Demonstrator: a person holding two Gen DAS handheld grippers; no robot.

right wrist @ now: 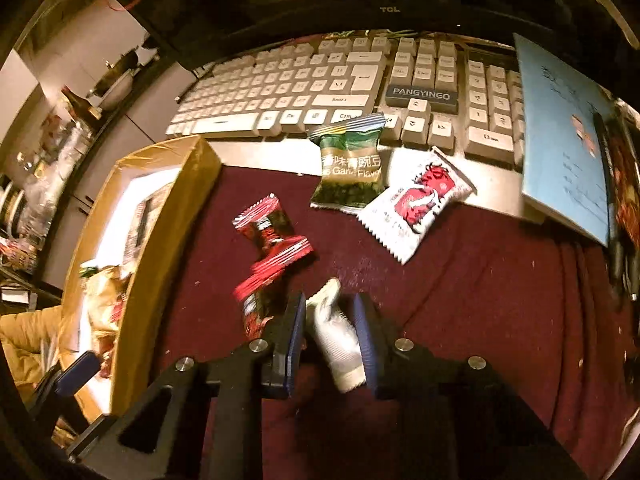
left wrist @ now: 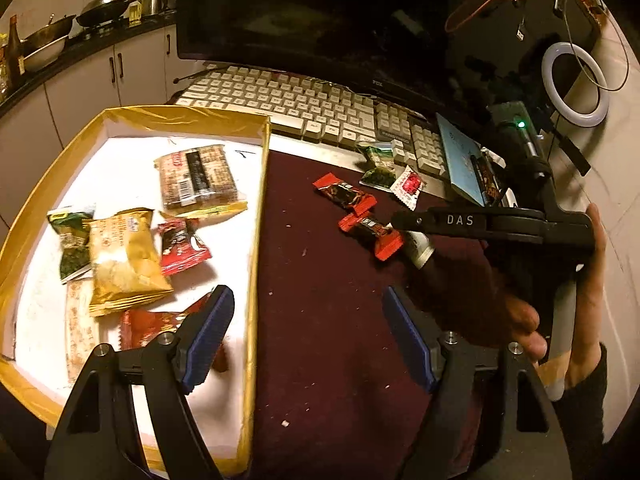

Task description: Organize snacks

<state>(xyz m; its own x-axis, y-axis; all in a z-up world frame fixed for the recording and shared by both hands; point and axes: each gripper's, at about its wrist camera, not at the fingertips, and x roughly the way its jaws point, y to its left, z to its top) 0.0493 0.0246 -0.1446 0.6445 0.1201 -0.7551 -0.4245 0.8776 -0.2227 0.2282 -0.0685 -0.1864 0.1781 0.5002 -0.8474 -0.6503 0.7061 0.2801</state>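
Note:
A gold-rimmed white box (left wrist: 262,200) holds several snacks, among them a gold packet (left wrist: 120,256) and a brown bar pack (left wrist: 196,178). My left gripper (left wrist: 306,320) hangs open over the box's right rim with nothing between its fingers. On the maroon cloth lie two red candies (right wrist: 272,228) (right wrist: 260,300), a green pea packet (right wrist: 350,164) and a white-and-red packet (right wrist: 420,200). My right gripper (right wrist: 329,308) is low over the cloth, shut on a small white packet (right wrist: 336,336) that sits slanted between the blue pads. The left wrist view shows that same white packet (left wrist: 420,246) at the right gripper's tips.
A beige keyboard (left wrist: 300,100) and a dark monitor (left wrist: 320,12) stand behind the cloth. At the right a blue booklet (right wrist: 568,140) leans, and a ring light (left wrist: 576,84) stands further back. A kitchen counter with pans (left wrist: 96,12) is far left.

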